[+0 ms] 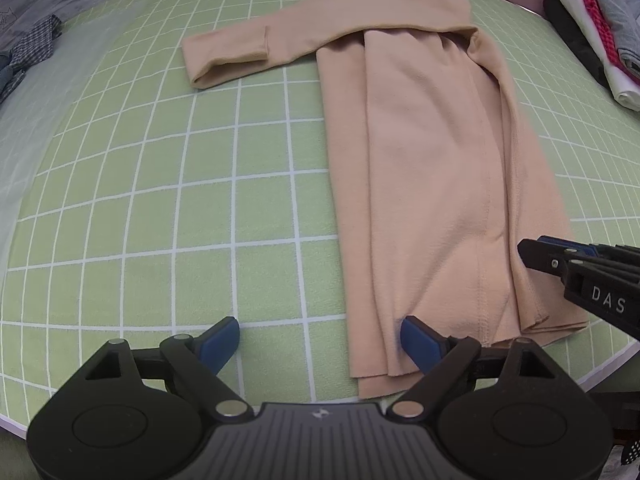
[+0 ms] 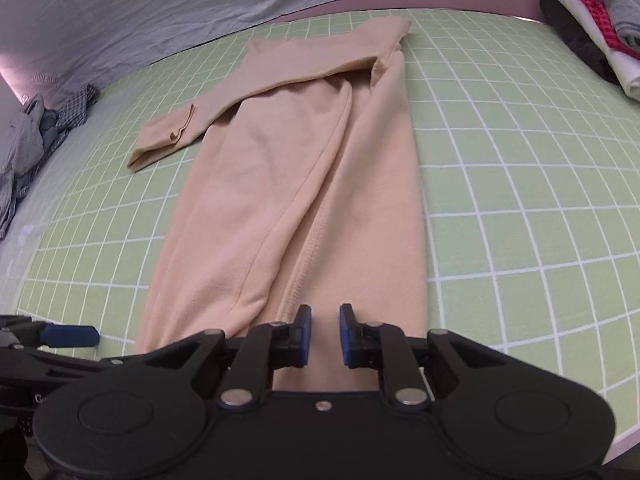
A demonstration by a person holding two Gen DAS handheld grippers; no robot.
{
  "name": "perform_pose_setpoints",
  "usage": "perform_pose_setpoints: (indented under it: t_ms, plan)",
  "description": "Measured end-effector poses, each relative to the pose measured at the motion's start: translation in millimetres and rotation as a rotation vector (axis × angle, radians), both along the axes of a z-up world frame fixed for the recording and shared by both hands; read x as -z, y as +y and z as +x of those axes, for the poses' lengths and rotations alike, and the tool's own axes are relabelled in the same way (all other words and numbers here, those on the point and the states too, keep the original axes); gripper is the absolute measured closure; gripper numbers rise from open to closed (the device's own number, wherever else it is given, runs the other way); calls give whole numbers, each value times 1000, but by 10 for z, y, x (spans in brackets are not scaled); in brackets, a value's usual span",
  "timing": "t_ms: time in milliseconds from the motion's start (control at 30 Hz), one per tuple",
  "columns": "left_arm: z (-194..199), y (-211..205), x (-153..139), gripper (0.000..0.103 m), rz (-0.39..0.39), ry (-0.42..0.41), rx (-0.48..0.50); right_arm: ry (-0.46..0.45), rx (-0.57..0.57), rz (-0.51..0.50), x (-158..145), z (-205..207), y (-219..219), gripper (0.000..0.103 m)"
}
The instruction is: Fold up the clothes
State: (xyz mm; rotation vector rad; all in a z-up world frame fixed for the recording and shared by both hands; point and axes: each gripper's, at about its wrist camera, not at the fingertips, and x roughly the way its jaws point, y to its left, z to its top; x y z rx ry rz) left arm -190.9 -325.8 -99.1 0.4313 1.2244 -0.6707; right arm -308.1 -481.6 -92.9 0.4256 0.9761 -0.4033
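- Fingers of the left gripper stand wide apart in the left wrist view, holding nothing; the right-hand blue pad sits over the near hem of the peach top, the left-hand one over the green checked mat.
- Risk, as I judge it: a grab from here catches only the upper layer, so the stacked folds slide apart.
- Long axis runs near to far, hem near, one sleeve sticking out left at the far end.
- Right gripper in its own view has fingers only narrowly parted, empty, over the hem on the bench.
- Folded clothes lie far right, a loose pile far left.
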Motion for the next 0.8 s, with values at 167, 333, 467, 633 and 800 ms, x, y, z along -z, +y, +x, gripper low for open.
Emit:
perform_pose_setpoints:
  t_ms: [167,333,467,633,800]
  plan:
    - [134,25,-77,14,2,15,-53,-61,-44,-55,-196,72,-69,78]
    - [439,65,-190,14,-24,-20,-164,-88,-39,-167,-344,220,-301,77]
    - [740,13,-224,14,-31,-54,-237,-97,-24,-190,-338,394,-561,77]
    - [1140,-85,-256,14,-40,-76,-327,-121,-19,-206,-358,644,-844,77]
    - [1597,-216,-211,16,-36,-118,-413,-149,4,-190,-322,1003,-1206,77]
